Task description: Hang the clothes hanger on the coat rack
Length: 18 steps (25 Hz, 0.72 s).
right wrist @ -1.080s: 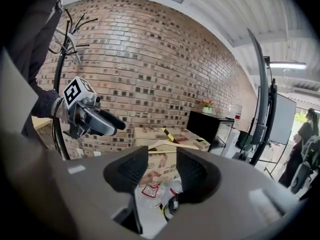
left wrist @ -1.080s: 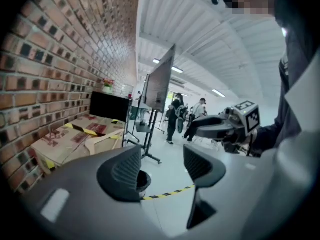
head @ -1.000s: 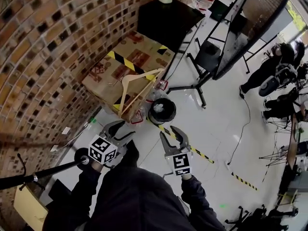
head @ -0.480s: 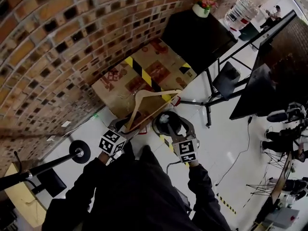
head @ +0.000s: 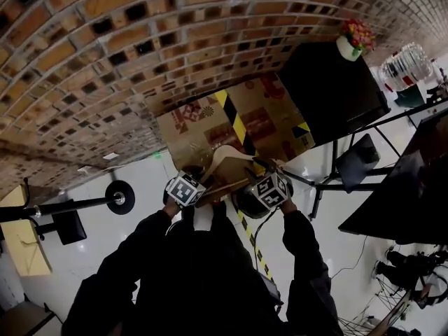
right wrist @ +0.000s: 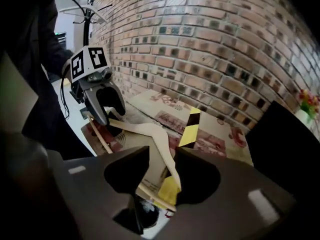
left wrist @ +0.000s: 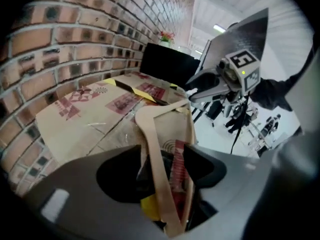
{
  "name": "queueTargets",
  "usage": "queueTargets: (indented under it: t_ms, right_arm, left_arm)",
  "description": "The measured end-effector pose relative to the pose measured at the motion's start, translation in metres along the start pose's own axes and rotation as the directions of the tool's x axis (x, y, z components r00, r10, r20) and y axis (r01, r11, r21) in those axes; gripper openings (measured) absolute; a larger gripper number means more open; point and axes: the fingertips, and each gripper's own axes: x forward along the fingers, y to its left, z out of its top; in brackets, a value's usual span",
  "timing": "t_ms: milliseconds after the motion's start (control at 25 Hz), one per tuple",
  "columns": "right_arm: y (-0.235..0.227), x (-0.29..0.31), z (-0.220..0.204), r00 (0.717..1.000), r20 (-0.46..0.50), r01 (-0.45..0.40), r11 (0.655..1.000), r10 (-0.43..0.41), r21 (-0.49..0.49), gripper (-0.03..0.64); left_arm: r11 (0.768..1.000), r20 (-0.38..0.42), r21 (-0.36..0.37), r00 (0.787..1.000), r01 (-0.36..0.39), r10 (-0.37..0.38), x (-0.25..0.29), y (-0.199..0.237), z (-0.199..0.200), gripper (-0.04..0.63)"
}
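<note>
A pale wooden clothes hanger (head: 225, 157) lies on top of a cardboard box (head: 210, 121) against the brick wall. My left gripper (head: 199, 172) is at its left end and my right gripper (head: 262, 166) at its right end. In the left gripper view the left gripper (left wrist: 162, 156) is open, with one hanger (left wrist: 150, 129) arm running between its jaws. In the right gripper view the right gripper (right wrist: 162, 156) has just been closing; the hanger (right wrist: 150, 131) arm lies between the jaws, which do not clamp it. The coat rack (head: 63, 207) stands to the left, its hooks (right wrist: 87, 6) showing behind the left gripper (right wrist: 107, 115).
A black bin (head: 245, 204) sits on the floor by the box's near corner. A black table (head: 329, 82) with a flower pot (head: 350, 40) stands to the right of the box. Yellow-black tape (head: 252, 236) crosses the glossy floor. Black stand legs (head: 350, 180) spread at the right.
Both grippers have moved forward and down from above the floor to the hanger on the box, one at each end. The view has swung toward the brick wall.
</note>
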Motion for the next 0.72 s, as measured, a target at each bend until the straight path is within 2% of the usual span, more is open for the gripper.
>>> queueTargets:
  t_ms: [80,160,280,440,560,640,720]
  right_arm:
    - [-0.006,0.021,-0.010,0.996,-0.049,-0.077,0.993,0.072,-0.092,0.163]
    - [-0.009,0.038,-0.020,0.985,-0.104,-0.152,0.971,0.135,-0.182,0.160]
    - [-0.009,0.053,-0.035,0.963,-0.175,-0.249,0.930,0.207,-0.269,0.148]
    - [-0.007,0.070,-0.049,0.925,-0.251,-0.356,0.882,0.286,-0.310,0.146]
    - [-0.007,0.075,-0.053,0.892,-0.299,-0.428,0.847,0.340,-0.315,0.141]
    - [-0.007,0.076,-0.052,0.871,-0.321,-0.465,0.834,0.372,-0.297,0.139]
    - [-0.007,0.076,-0.048,0.861,-0.333,-0.480,0.829,0.384,-0.287,0.134]
  left_arm:
    - [0.999,-0.060,-0.005,0.997,-0.049,0.049,0.010,0.006,-0.003,0.284]
    - [0.994,-0.104,-0.005,0.989,-0.110,0.109,0.015,0.014,-0.005,0.279]
    - [0.986,-0.117,-0.015,0.979,-0.167,0.164,0.020,0.022,-0.006,0.184]
    - [0.981,-0.119,-0.040,0.976,-0.190,0.184,0.026,0.023,-0.011,0.170]
    - [0.975,-0.141,-0.019,0.966,-0.221,0.216,0.034,0.025,-0.014,0.167]
    - [0.973,-0.152,-0.012,0.963,-0.229,0.224,0.038,0.026,-0.016,0.164]
    - [0.972,-0.140,-0.035,0.964,-0.231,0.224,0.039,0.025,-0.018,0.155]
